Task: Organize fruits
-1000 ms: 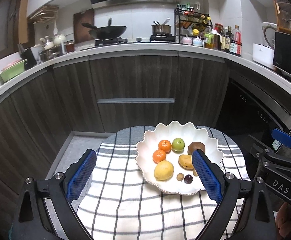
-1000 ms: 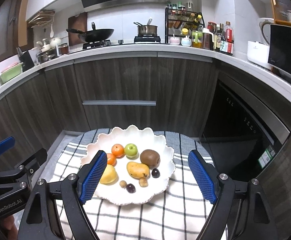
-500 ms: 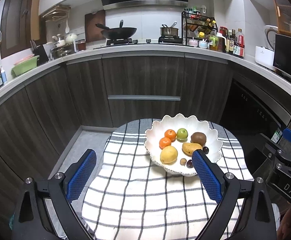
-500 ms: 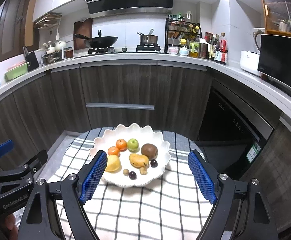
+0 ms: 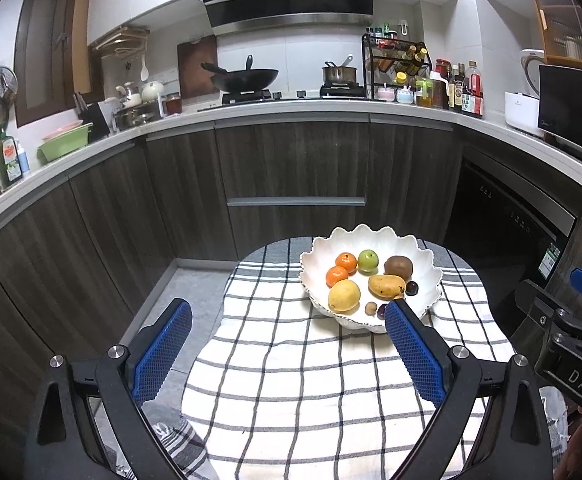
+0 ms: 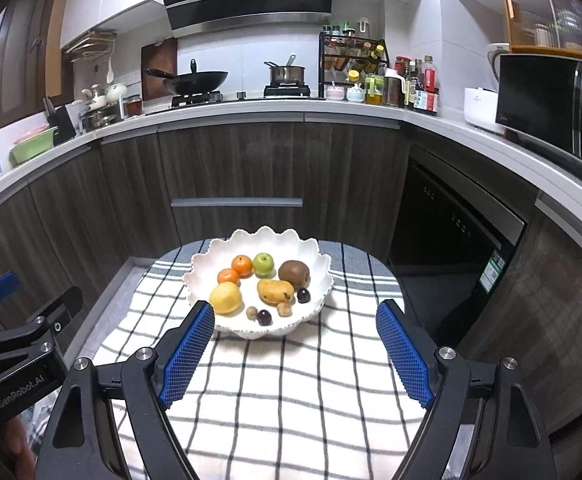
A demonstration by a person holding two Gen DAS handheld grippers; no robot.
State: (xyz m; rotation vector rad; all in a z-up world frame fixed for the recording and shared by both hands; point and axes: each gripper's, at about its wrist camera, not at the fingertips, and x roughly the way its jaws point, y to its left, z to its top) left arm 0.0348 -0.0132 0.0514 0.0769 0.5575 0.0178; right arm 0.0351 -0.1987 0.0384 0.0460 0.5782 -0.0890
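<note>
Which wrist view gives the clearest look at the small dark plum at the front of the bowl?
The right wrist view: the plum lies fully exposed near the bowl's front rim, beside a small tan fruit. In the left wrist view, the plum sits right at the left tongs' right finger and is partly hidden.

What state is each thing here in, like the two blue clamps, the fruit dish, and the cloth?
Left gripper: open, empty, short of the dish.
Right gripper: open, empty, short of the dish.
White dish: upright on the cloth, holding all the fruit.
Green apple: whole, in the dish.
Kiwi: whole, in the dish.
Checked cloth: spread over the table, slightly rumpled.
Drawer: closed.
</note>
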